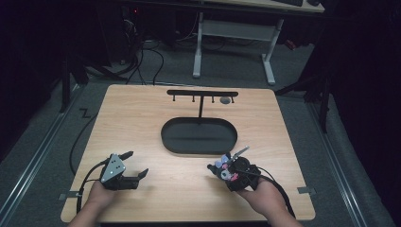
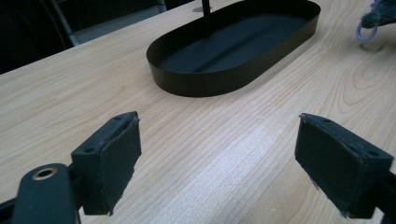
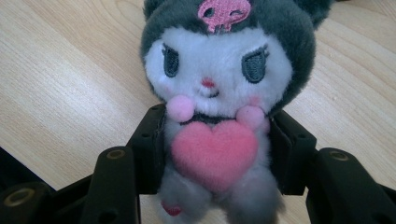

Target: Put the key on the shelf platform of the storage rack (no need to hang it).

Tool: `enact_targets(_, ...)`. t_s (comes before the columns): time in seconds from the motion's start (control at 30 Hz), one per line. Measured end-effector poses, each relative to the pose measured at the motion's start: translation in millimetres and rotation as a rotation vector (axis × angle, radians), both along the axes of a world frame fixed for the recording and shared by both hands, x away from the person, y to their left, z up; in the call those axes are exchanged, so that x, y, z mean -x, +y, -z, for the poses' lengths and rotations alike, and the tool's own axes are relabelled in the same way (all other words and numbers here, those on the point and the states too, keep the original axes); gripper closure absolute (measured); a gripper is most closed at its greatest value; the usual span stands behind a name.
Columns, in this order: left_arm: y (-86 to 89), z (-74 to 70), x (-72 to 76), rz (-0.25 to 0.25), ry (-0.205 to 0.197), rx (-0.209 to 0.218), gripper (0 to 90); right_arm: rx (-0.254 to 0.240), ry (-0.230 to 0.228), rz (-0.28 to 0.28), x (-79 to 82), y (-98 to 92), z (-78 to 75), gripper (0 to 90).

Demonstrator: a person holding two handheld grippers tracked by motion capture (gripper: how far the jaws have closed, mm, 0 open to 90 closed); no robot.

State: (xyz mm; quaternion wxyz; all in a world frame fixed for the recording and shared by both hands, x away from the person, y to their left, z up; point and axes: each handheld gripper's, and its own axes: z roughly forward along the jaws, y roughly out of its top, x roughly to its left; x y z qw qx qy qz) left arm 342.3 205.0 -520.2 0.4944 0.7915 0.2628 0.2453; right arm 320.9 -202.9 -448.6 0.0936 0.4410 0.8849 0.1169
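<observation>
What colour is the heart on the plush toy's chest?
Pink. The heart on the plush toy shows best in the right gripper view.

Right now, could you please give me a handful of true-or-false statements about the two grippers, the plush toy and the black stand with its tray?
1. The right gripper is shut on the plush toy. True.
2. The left gripper holds a plush toy. False: its jaws stand wide apart with bare wooden table between them.
3. The plush toy lies inside the black oval tray. False: it is held nearer the person, outside the tray.
4. A post rises from the tray and carries a hook bar. True.
5. The plush toy hugs a pink heart. True.
6. The plush toy hangs from the hook bar. False: it sits between the right gripper's jaws.
</observation>
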Motion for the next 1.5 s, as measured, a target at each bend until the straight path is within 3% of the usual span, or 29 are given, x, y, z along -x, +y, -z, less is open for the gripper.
enact_targets(1.0,-0.2,0.0,0.0,0.002,0.001,-0.004,15.4,-0.036,-0.018,0.057,-20.8,-2.6,-10.0,46.5)
enact_targets(1.5,0.2,-0.2,0.6,0.007,-0.001,-0.006,15.4,-0.043,-0.033,0.07,-44.5,-0.4,-11.9,46.6)
